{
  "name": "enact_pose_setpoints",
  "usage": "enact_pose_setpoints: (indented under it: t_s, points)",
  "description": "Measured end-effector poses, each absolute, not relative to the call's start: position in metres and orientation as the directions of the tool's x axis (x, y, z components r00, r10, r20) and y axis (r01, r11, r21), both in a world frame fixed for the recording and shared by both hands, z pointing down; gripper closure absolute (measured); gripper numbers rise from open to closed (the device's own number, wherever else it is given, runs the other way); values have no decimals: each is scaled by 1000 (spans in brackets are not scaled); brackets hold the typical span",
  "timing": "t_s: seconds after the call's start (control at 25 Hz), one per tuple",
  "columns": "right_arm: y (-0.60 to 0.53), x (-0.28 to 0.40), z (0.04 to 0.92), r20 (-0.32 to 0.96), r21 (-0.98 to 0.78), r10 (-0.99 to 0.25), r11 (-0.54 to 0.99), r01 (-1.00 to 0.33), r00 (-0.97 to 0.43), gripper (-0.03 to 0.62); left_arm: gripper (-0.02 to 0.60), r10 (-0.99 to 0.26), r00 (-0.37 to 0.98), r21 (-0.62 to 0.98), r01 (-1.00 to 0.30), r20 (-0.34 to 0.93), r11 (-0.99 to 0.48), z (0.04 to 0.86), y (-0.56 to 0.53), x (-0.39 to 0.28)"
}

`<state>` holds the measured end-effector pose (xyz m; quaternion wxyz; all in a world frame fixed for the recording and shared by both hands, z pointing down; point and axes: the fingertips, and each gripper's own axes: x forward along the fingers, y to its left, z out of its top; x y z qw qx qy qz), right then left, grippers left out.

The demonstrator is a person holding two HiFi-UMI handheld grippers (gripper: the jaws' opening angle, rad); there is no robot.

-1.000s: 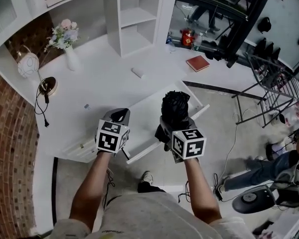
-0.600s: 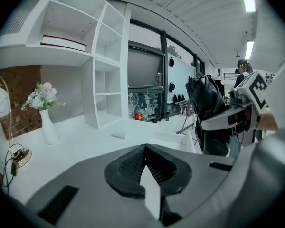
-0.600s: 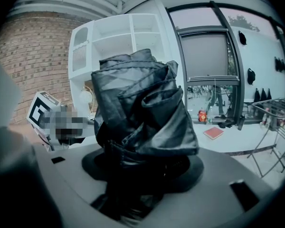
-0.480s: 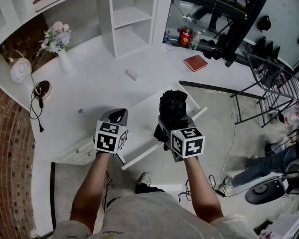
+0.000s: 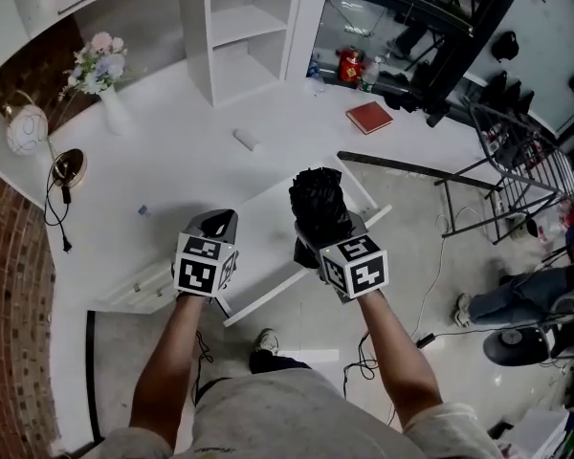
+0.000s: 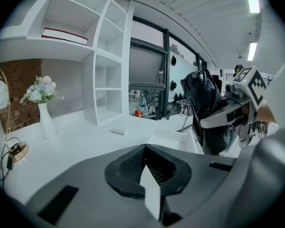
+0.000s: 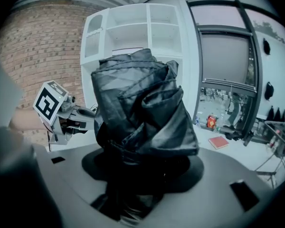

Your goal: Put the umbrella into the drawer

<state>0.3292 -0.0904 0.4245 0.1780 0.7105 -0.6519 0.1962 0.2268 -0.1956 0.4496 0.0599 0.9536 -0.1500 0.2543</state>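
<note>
on my left, a white vase [image 5: 112, 115] of pale flowers stands on the smooth white surface [image 5: 172, 165]. my left gripper [image 5: 218, 223] hangs over the surface's front edge, its jaws pressed together on nothing. just beside it to the right, the shallow white drawer [image 5: 263, 223] stands pulled open. above the drawer, my right gripper [image 5: 327, 235] pinches the folded umbrella [image 5: 316, 199] low down. it stands upright out of the jaws, a crumpled bundle of black, slightly glossy fabric. farther right lies a red book [image 5: 368, 118].

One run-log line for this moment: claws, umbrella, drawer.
right claw: shut on folded black umbrella | left claw: shut, empty | drawer: open | status: umbrella held over drawer, not yet inside
</note>
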Motion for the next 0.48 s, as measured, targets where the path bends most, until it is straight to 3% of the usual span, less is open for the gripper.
enact_pose_setpoints:
  t_s: [0.48]
  points:
    - [-105, 325, 452, 635, 136, -772, 164, -977, -41, 341, 584, -295, 801, 58, -378, 522, -924, 473, -200, 212]
